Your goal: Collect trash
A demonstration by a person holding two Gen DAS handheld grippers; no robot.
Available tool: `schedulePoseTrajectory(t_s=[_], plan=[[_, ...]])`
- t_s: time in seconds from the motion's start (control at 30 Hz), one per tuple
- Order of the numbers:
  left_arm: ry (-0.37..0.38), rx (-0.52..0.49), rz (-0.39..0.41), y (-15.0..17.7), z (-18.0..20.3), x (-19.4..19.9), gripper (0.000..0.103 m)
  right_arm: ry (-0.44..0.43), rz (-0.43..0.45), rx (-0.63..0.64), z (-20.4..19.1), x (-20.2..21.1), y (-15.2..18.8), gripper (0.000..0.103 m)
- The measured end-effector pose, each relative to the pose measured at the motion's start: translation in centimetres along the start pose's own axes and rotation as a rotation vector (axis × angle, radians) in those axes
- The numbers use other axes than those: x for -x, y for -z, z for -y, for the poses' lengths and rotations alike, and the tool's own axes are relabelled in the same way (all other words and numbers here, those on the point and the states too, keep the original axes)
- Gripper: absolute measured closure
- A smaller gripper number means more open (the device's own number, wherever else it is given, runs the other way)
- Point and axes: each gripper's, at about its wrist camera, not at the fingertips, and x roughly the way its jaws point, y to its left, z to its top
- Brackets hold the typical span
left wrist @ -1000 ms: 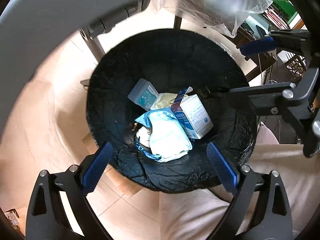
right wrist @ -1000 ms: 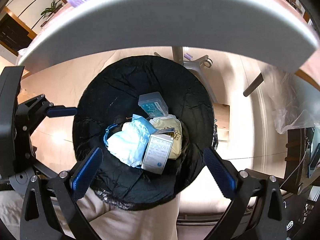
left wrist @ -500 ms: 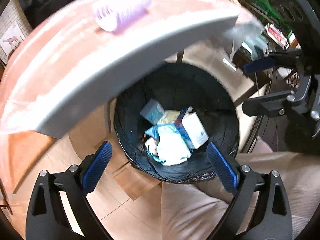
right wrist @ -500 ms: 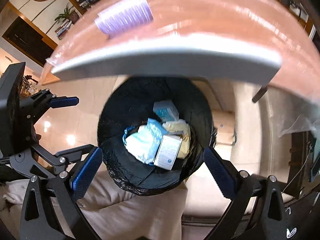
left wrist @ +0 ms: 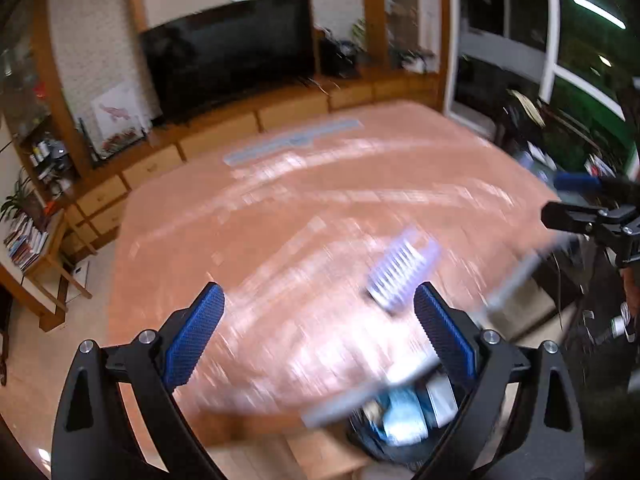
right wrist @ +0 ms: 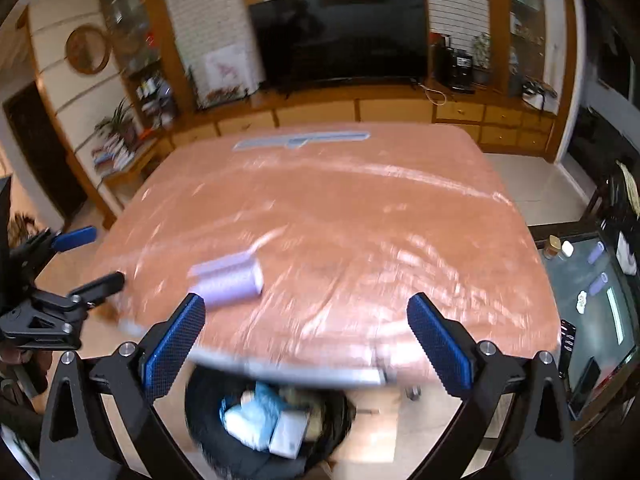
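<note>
A black-lined trash bin stands on the floor under the table's near edge, holding a blue-white wrapper, a white box and other trash; it also shows in the left wrist view. A lilac ribbed roll lies on the pink table, blurred; it also shows in the left wrist view. My left gripper is open and empty above the table's near edge. My right gripper is open and empty, also seen in the left wrist view.
A long grey-blue strip lies at the table's far edge. Behind stand wooden drawers and a black TV. A glass side table with small items is at the right. A wooden shelf stands at the left.
Both grippers have swung up from looking down into the bin to facing across the tabletop. The bin has dropped to the bottom of both views. Both stay open.
</note>
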Motion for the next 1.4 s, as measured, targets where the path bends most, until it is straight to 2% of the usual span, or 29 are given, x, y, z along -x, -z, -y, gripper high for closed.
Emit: schedulePoseTrajectory(t_s=[0.1,0.23,0.4,0.53,0.67,0.97,1.13,1.4], plan=[[-0.030,0.070,0.032,-2.5,-2.8,-1.8,0.006,0.016,0.017,-0.034,2.0,-2.1,-2.5,0.004],[-0.077,0.154,0.023,-4.4,-6.6,-5.7,0.006,0.091,-0.002,-0.040,5.4,-7.0,-5.9,0.004],[-0.166,0.265,-0.059,-5.1,-11.6,-11.7,0.006,0.192,-0.010,-0.049,9.6,-12.3,-8.6,0.004],[-0.158,0.371,-0.116,-4.5,-14.6,-15.3,0.006,0.219,-0.043,-0.081,12.2,-15.2,-9.7,0.004],[-0.165,0.417,-0.149,-4.1,-16.0,-17.0,0.006,0.247,-0.075,-0.092,13.9,-17.4,-10.0,0.004],[-0.203,0.409,-0.186,-4.4,-17.1,-19.5,0.006,0.267,-0.099,-0.104,15.3,-19.3,-10.0,0.004],[-0.226,0.390,-0.184,-4.4,-17.1,-19.7,0.006,0.279,-0.108,-0.085,15.6,-19.7,-9.7,0.004],[-0.241,0.414,-0.185,-4.5,-18.0,-20.0,0.002,0.285,-0.114,-0.077,15.7,-19.8,-9.7,0.004]])
